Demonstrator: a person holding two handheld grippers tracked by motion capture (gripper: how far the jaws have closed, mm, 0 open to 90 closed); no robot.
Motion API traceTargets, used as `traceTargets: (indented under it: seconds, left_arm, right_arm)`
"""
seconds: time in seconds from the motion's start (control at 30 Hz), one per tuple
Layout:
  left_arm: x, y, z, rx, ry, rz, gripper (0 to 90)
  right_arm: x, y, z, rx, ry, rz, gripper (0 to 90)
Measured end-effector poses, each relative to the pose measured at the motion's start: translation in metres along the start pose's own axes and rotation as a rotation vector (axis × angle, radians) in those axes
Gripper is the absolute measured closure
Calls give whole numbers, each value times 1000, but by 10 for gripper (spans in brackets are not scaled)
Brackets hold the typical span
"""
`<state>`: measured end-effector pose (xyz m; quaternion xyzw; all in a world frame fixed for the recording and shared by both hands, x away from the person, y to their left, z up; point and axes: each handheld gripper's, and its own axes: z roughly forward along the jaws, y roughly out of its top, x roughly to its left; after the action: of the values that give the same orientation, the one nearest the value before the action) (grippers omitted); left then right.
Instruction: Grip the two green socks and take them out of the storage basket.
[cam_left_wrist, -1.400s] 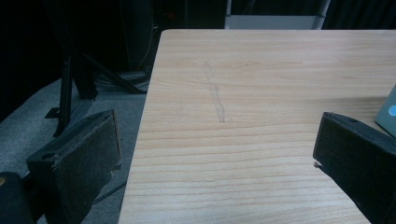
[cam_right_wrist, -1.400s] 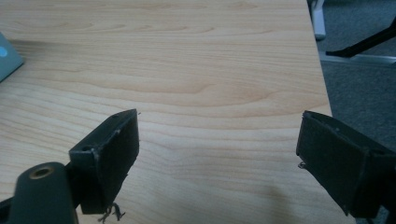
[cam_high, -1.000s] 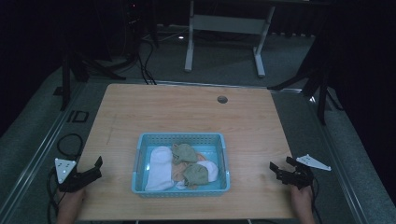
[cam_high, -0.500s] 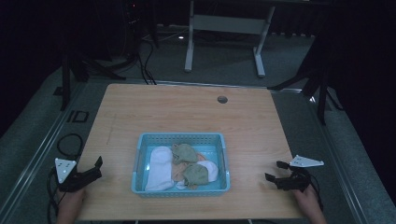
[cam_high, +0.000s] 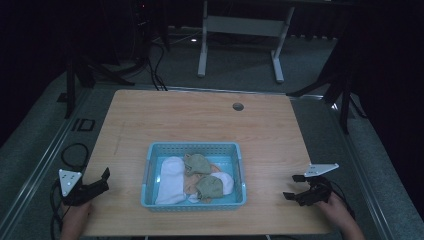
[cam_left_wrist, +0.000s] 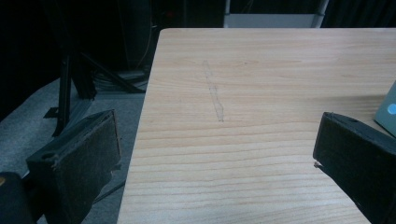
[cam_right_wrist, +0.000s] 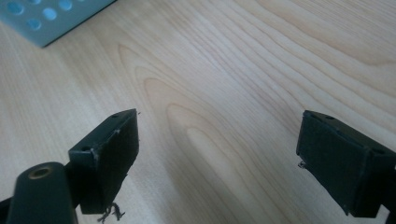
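A: Start with the high view. What is on the table (cam_high: 200, 120)?

B: A light blue basket (cam_high: 194, 148) sits near the front edge, about midway between the left and right edges. In it lie a white sock (cam_high: 170, 179), two olive-green socks (cam_high: 198, 163) and some pale orange cloth (cam_high: 189, 183), all bunched together. Nothing lies outside the basket on the wood.

A: And the grippers?

B: The left gripper (cam_high: 103, 179) rests at the front left corner, partly over the left edge, pointing toward the basket. The right gripper (cam_high: 294, 188) sits near the front right corner, also facing the basket. Both are well apart from it, and neither holds anything.

A: The left gripper view?

B: Its two black jaws stand wide apart with bare wood between them, so it is released. The left jaw hangs past the table's left edge, and a sliver of the basket shows at the right.

A: The right gripper view?

B: Also released: jaws spread wide, wood grain between them. A corner of the basket's perforated wall (cam_right_wrist: 51, 18) shows at the top left, well clear of the jaws.

A: How far along is the work, then?

B: I judge it not yet begun. Every sock is in the basket, none has been lifted or laid out, and both grippers have the whole reach to make.
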<state>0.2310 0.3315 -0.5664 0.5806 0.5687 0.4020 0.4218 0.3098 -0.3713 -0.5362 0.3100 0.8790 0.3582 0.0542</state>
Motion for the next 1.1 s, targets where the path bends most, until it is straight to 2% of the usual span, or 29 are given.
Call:
traceTargets:
  seconds: [0.1,0.23,0.37,0.43,0.5,0.57,0.7,0.83,1.03,1.1]
  left_arm:
    - [0,0,0,1,-2,2,4]
    - [0,0,0,3,-5,4,3]
    - [0,0,0,3,-7,3,4]
    - [0,0,0,3,-13,3,4]
    - [0,0,0,2,-13,3,3]
    - [0,0,0,2,-15,3,3]
    - [0,0,0,5,-14,3,4]
    - [1,0,0,4,-16,1,3]
    - [1,0,0,2,-16,1,4]
    - [1,0,0,2,-16,2,3]
  right_arm:
    - [4,9,-1,70,30,-32,149]
    - [11,21,-2,129,50,-71,149]
    - [16,31,-4,157,49,-111,149]
    - [19,35,-4,169,40,-145,164]
    - [21,37,-3,178,61,-161,164]
    - [22,40,0,218,81,-166,164]
    - [25,45,7,326,75,-186,164]
    - [28,52,12,397,77,-211,158]
    - [32,64,17,517,33,-249,137]
    - [33,68,19,553,39,-254,136]
